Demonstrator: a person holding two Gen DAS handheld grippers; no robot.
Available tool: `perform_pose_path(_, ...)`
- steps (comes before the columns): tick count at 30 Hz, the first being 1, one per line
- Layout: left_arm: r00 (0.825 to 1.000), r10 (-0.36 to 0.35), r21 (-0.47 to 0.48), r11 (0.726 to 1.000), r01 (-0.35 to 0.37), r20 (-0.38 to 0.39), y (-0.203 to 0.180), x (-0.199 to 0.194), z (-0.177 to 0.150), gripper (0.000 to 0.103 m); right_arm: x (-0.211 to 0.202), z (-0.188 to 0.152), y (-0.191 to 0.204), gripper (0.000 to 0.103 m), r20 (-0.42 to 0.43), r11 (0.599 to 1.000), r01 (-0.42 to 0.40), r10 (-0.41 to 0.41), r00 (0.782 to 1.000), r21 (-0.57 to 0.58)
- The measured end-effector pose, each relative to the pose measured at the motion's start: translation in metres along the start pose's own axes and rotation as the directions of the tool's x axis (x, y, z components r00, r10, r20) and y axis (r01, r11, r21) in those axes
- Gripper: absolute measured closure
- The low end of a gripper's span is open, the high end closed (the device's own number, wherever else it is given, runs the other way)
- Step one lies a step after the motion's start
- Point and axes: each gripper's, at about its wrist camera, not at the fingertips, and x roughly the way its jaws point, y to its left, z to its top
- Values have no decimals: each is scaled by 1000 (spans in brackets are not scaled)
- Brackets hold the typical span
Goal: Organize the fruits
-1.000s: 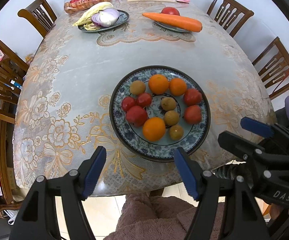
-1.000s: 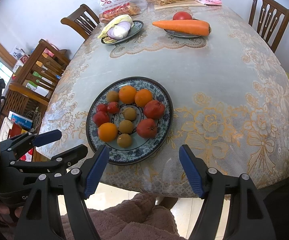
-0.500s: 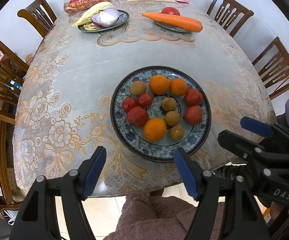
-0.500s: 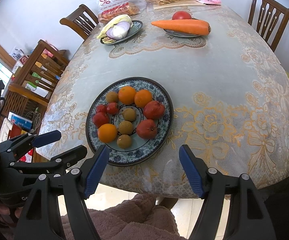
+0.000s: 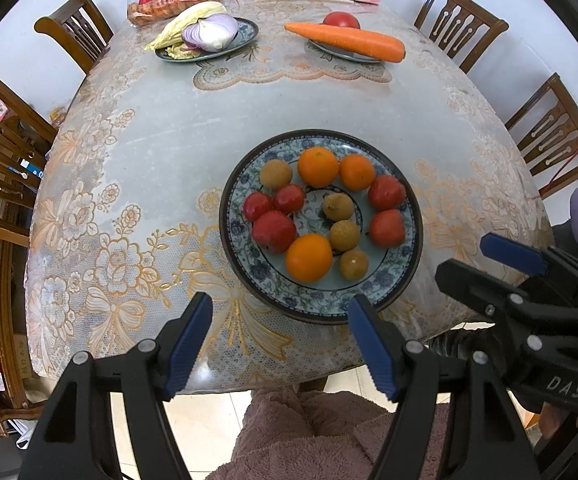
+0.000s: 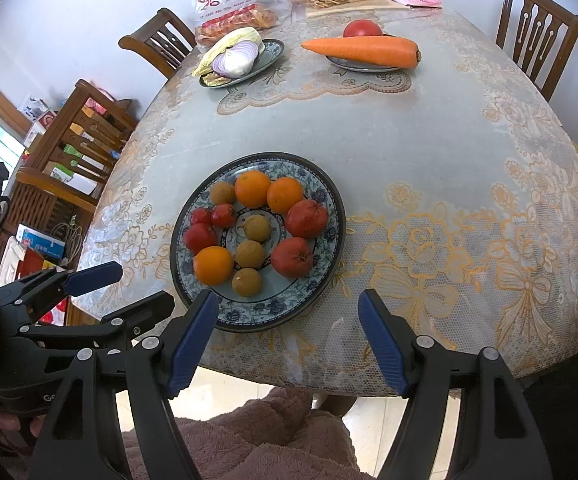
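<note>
Both my left tongs (image 5: 279, 336) and right tongs (image 6: 287, 334) hang spread wide and empty at the table (image 6: 429, 152) edge. All the fruits (image 5: 321, 210) sit on the blue plate (image 5: 313, 306), kinds intermixed. Gathered, then, but sorting by kind may remain.

Both my wrist cams sit just off the near edge of the table (image 5: 249, 92), angled down and forward across it. Left cam frames the fruit plate (image 5: 403, 276) slightly right of centre, close up; right cam has that same plate (image 6: 331, 248) left of centre, about as near. Each view catches the other gripper at its side. Both share the plate, the far veggie dishes and the chairs.
</note>
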Motion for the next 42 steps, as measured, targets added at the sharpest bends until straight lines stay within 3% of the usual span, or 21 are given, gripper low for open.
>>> perform_pose_path(42, 1000, -3, 17, 1000, 3, -7, 10, 1, -2, 29, 3, -1, 7, 29, 0, 1000, -1, 1, 1000, 8)
